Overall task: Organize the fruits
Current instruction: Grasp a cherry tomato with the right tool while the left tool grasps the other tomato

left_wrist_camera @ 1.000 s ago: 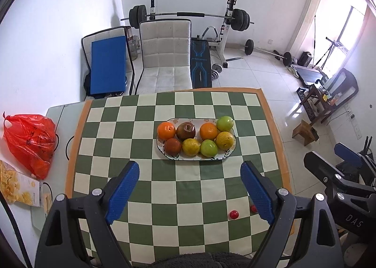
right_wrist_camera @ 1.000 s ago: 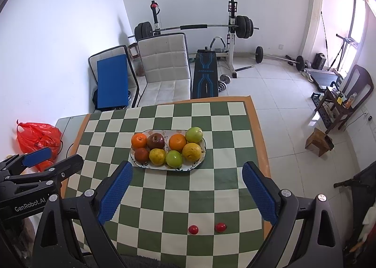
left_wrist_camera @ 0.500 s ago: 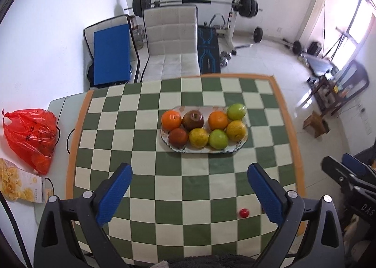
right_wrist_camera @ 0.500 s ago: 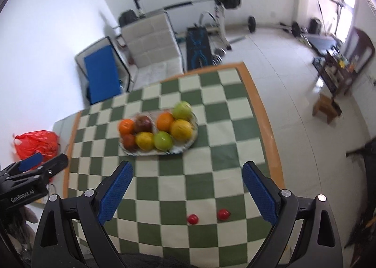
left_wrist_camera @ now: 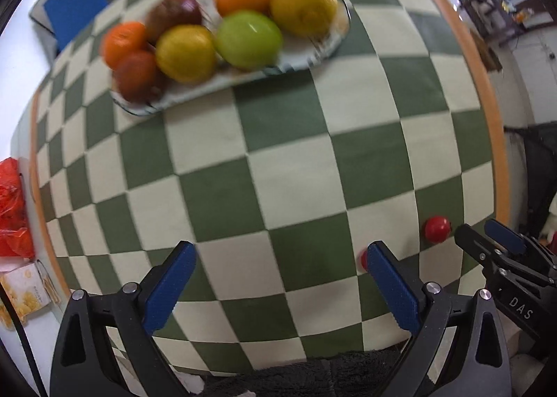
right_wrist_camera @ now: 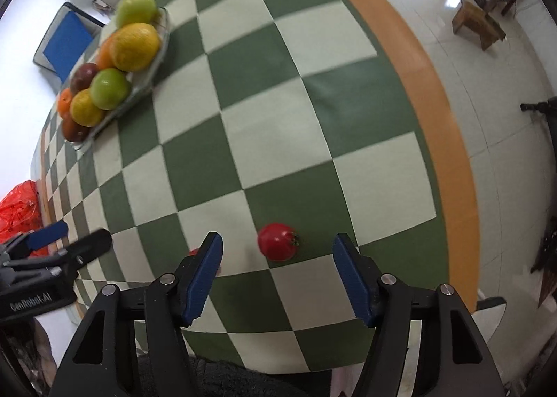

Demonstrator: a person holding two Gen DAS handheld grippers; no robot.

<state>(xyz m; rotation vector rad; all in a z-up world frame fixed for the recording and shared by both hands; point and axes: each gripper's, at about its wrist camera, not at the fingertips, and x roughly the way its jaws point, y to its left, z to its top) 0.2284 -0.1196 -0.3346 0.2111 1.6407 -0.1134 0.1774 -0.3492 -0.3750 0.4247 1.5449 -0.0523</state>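
Currently catalogued: two small red fruits on the checkered worktop (right_wrist_camera: 278, 90), near its front edge, well apart from the plate (left_wrist_camera: 313, 52) of larger fruit. One small red fruit (right_wrist_camera: 278, 241) lies just ahead of the right hand-held gripper (right_wrist_camera: 276, 257), which is spread wide and empty. The second red fruit (left_wrist_camera: 363, 257) is half hidden behind a finger of the left hand-held gripper (left_wrist_camera: 278, 264), likewise spread and empty. Likely light, smooth, round, easily rolled or bruised; best pinched gently across the widest part.
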